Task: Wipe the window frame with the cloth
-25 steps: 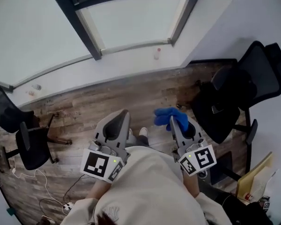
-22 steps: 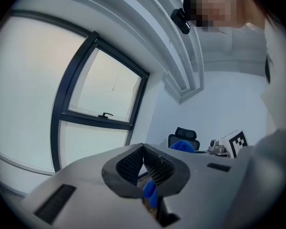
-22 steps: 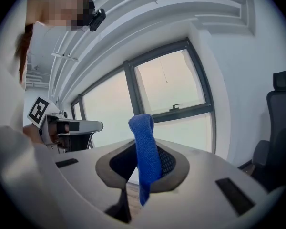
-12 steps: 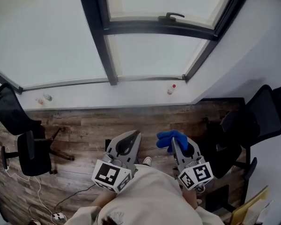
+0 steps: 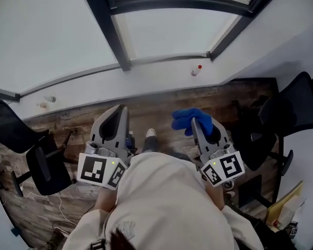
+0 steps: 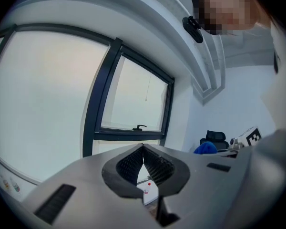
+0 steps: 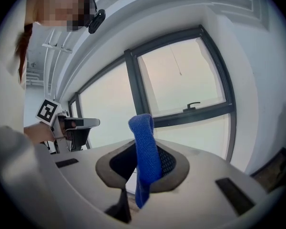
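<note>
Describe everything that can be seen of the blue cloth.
The blue cloth is bright blue fabric with a fine, ribbed, towel-like texture. It is pinched between the closed jaws of the right hand-held gripper and folded into a narrow band. One rounded end stands above the jaw tips and the other hangs below them. In the head view it looks like a bunched lump at the gripper's tip. It is well short of the window frame and touches only the jaws.
</note>
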A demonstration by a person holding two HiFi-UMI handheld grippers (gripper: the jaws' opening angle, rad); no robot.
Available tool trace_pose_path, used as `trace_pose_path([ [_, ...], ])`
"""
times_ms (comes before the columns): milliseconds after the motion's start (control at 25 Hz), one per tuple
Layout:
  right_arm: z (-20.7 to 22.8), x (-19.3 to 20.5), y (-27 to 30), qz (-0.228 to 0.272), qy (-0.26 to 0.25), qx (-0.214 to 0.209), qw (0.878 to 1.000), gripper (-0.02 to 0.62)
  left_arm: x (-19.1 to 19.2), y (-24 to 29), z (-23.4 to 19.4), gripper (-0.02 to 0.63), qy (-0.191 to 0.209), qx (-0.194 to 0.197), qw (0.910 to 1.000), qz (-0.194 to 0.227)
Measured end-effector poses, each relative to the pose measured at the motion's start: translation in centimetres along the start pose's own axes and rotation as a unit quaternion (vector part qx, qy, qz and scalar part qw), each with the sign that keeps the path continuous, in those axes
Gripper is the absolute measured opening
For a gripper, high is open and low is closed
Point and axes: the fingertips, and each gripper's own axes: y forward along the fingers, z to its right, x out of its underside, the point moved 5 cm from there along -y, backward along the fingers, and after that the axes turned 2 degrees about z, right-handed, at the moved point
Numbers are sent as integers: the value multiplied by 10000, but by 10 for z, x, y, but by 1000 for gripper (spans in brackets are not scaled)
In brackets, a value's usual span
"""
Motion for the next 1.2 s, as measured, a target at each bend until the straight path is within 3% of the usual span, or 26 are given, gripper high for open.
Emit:
trace_pose_path([
  [320, 12, 3, 29, -243, 77, 240, 9994, 58, 4, 21, -52, 9, -114, -334, 9992, -171],
  [560, 43, 1, 55, -435, 176, 201, 9987, 58, 8, 59, -53, 9, -198, -354, 9987, -321],
  [920, 102, -46, 125, -69, -93, -276, 9996, 58, -22, 125, -59, 9, -112, -664, 9977, 82],
  [1200, 133, -55, 151, -105, -175, -422, 9989, 58, -24, 159, -61, 9, -135, -837, 9962, 218],
])
